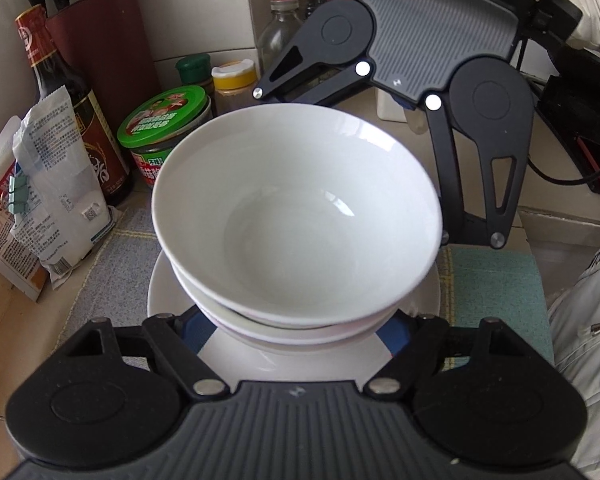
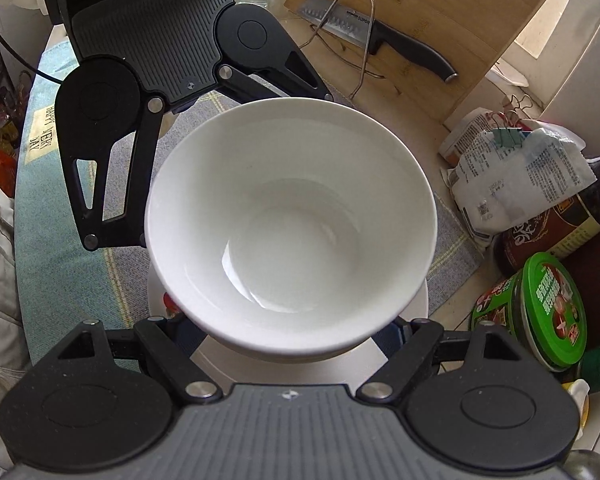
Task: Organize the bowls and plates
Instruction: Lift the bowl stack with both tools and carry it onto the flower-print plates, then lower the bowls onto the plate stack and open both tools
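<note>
Jars, a green-lidded tin (image 1: 165,114), a sauce bottle (image 1: 74,108) and paper bags (image 1: 56,208) crowd the mat (image 1: 100,264). Both grippers, left gripper (image 1: 296,326) and right gripper (image 2: 296,334), clamp opposite sides of the plate (image 1: 260,358) carrying stacked white bowls (image 1: 296,216).

two white bowls (image 1: 296,208) sit nested, one inside the other, and one white plate (image 1: 260,356) lies under them. two grippers face each other across the stack: the left gripper (image 1: 296,336) and the right gripper (image 2: 296,340). one patterned mat (image 1: 108,264) covers the counter. by the wall: one dark sauce bottle (image 1: 56,92), one clear bottle with a red cap (image 1: 280,28), one jar with a wide green lid (image 1: 166,120), one small green-capped jar (image 1: 194,68), one yellow-capped jar (image 1: 234,80), one knife block (image 1: 96,52). one cutting board (image 2: 420,20), one knife (image 2: 380,36), two clipped bags (image 2: 516,176).
</note>
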